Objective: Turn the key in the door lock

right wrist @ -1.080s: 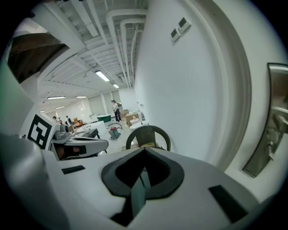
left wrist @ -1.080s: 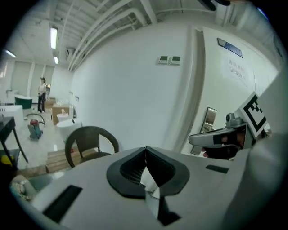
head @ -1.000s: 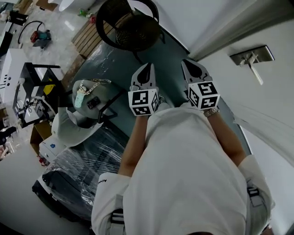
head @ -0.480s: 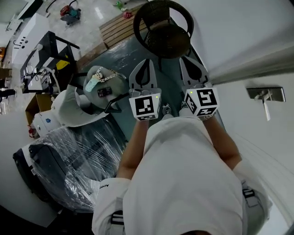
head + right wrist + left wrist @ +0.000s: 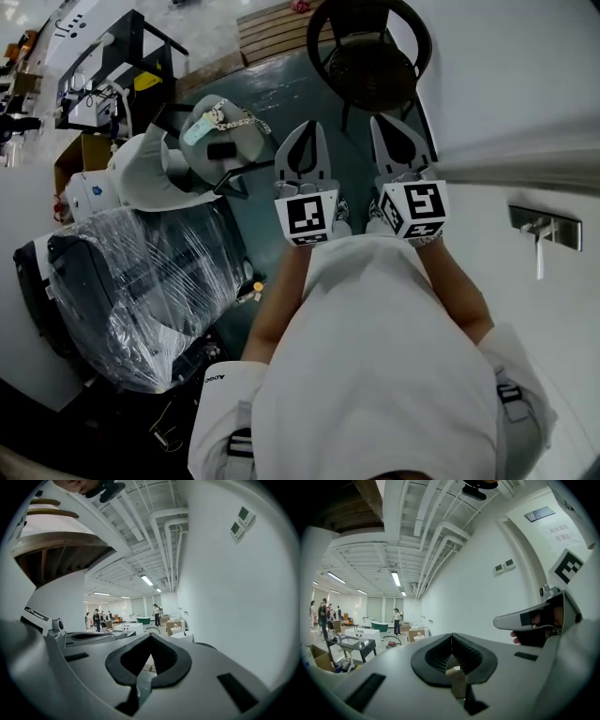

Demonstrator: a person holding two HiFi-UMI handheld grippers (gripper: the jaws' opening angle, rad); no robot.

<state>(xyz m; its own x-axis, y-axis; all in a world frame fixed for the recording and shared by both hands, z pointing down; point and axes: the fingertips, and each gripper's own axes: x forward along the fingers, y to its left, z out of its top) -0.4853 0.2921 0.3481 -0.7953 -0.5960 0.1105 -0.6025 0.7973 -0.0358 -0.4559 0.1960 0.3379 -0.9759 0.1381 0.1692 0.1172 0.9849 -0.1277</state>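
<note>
The lock plate (image 5: 546,227) sits on the white door (image 5: 562,309) at the person's right, with a thin bar hanging from it. It is too small for me to tell whether a key is in it. Neither tool is near it. The left tool (image 5: 305,131) and right tool (image 5: 382,127) are side by side ahead of the body, each pressed together on nothing and aimed into the room. That fits hands yet to reach the lock, or hands drawn off it. Nothing stands between the right tool and the plate. A wicker chair (image 5: 370,56) is just ahead, with a grey stool (image 5: 220,141) and a film-wrapped bundle (image 5: 141,291) to the left.
</note>
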